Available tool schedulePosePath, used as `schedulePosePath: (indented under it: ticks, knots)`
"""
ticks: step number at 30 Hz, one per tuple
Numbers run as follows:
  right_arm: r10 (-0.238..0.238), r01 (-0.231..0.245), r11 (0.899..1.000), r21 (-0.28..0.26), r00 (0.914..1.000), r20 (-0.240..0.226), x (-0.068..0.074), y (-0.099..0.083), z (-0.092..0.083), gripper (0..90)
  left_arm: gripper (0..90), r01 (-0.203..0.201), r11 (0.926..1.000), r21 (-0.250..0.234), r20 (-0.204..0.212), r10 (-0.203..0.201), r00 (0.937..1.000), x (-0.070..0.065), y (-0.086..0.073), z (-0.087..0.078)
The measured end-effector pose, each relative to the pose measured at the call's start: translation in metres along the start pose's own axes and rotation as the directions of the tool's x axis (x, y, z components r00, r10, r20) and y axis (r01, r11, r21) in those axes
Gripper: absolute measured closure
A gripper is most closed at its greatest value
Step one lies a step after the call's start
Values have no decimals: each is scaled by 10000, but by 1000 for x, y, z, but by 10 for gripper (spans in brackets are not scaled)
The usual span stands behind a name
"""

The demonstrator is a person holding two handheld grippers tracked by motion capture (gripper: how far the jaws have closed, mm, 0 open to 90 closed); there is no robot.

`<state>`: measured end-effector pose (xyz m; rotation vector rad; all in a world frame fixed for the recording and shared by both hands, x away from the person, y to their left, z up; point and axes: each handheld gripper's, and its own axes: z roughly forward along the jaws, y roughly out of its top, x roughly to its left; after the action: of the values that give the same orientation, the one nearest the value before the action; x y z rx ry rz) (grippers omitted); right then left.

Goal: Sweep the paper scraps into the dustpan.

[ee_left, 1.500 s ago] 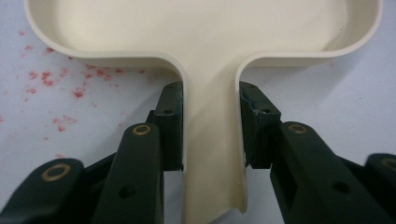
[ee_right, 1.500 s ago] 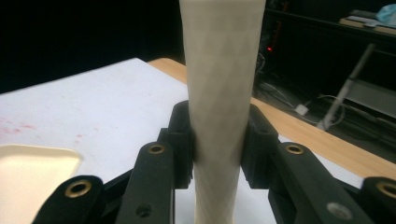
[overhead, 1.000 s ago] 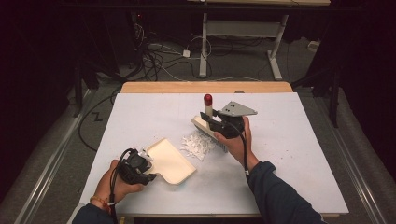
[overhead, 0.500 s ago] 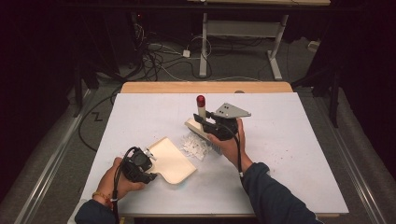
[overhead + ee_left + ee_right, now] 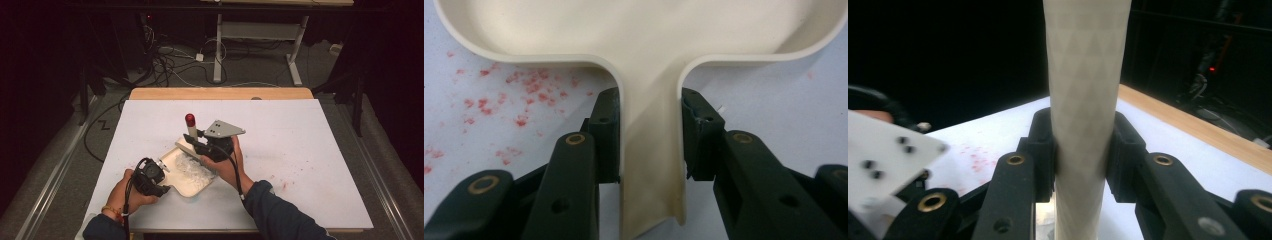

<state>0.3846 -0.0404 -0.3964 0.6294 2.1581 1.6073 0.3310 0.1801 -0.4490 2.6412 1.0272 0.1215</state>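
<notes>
Near the table's front edge lay a cream plastic dustpan (image 5: 187,172) holding white crumpled scraps (image 5: 192,167), its flat handle (image 5: 651,165) pinched in the left tool (image 5: 150,176). It looked light, stiff and smooth, best held by that handle. The right tool (image 5: 200,145) clamped the pale textured shaft of a red-tipped brush (image 5: 1087,100) just behind. White table (image 5: 310,150), faint red specks (image 5: 524,95). No readable writing.
</notes>
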Motion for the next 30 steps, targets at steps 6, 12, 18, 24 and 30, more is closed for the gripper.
schedulePosePath:
  ticks: [6,12,18,24,30]
  knots:
    - [-392,388,9992,-104,9985,-373,18,9,4,702,627,-32,9999,-102,-37,31,10000,0,-1,0]
    - [-648,646,9978,-163,9978,-135,16,16,1,702,627,-63,9999,-118,-11,63,10000,0,-3,0]
    - [-563,574,9975,-412,9980,280,1,25,-17,702,627,0,9999,-150,-6,0,10000,-1,-4,0]
    - [-658,697,9968,-390,9934,935,-22,30,-42,702,627,-4,9999,-152,-6,4,10000,-2,-5,0]
    - [-614,634,9980,-88,9875,1452,-41,22,-56,702,627,5,9999,-115,-34,-5,10000,-1,-6,-1]
